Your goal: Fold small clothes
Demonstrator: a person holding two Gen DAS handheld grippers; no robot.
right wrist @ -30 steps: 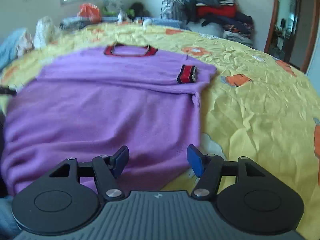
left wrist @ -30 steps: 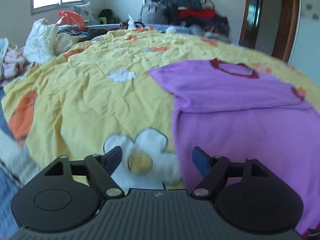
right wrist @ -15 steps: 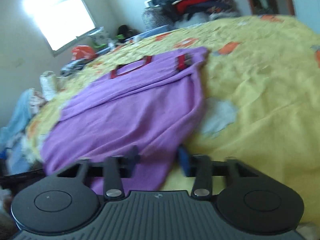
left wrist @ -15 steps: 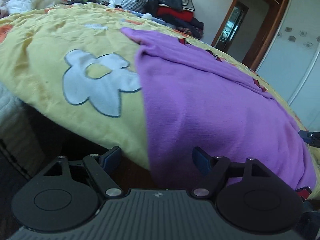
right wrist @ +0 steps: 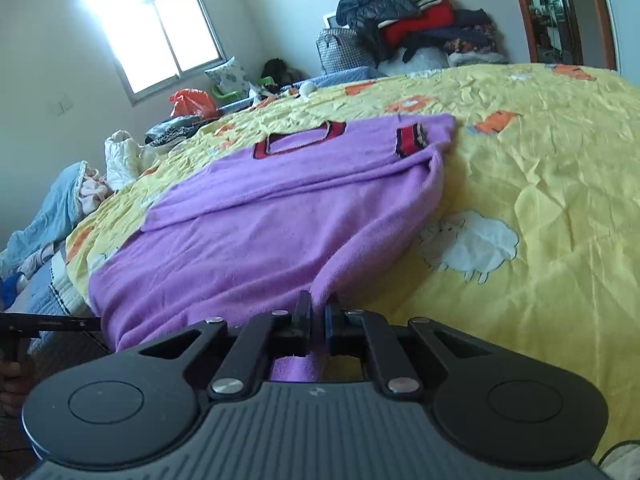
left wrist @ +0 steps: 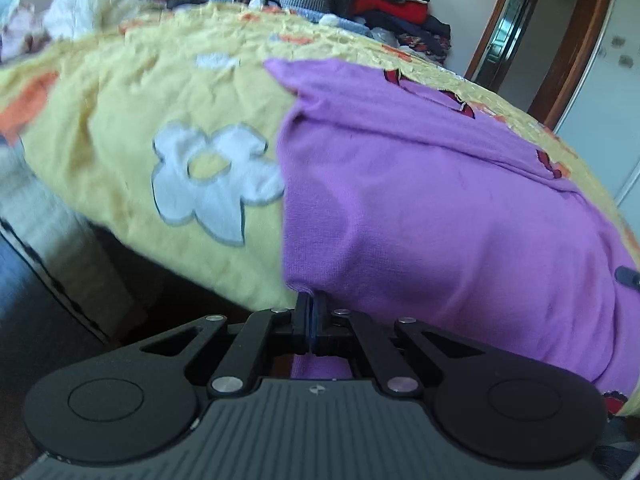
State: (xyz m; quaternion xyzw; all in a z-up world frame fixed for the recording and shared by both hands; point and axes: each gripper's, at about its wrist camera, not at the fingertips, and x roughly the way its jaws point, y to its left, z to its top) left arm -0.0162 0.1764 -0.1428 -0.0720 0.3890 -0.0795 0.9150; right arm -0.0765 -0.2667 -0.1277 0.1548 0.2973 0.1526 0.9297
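Purple sweater (right wrist: pixel 260 232) lies flat at the bed's (right wrist: pixel 540 152) near edge, hem overhanging; left tool (left wrist: pixel 311 322) and right tool (right wrist: pixel 316 320) each clamp a hem corner. Yellow quilt stays open beyond.

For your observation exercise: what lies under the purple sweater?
The purple sweater lies on a yellow quilt with flower and sheep patches. Whatever pattern sits beneath the sweater is covered.
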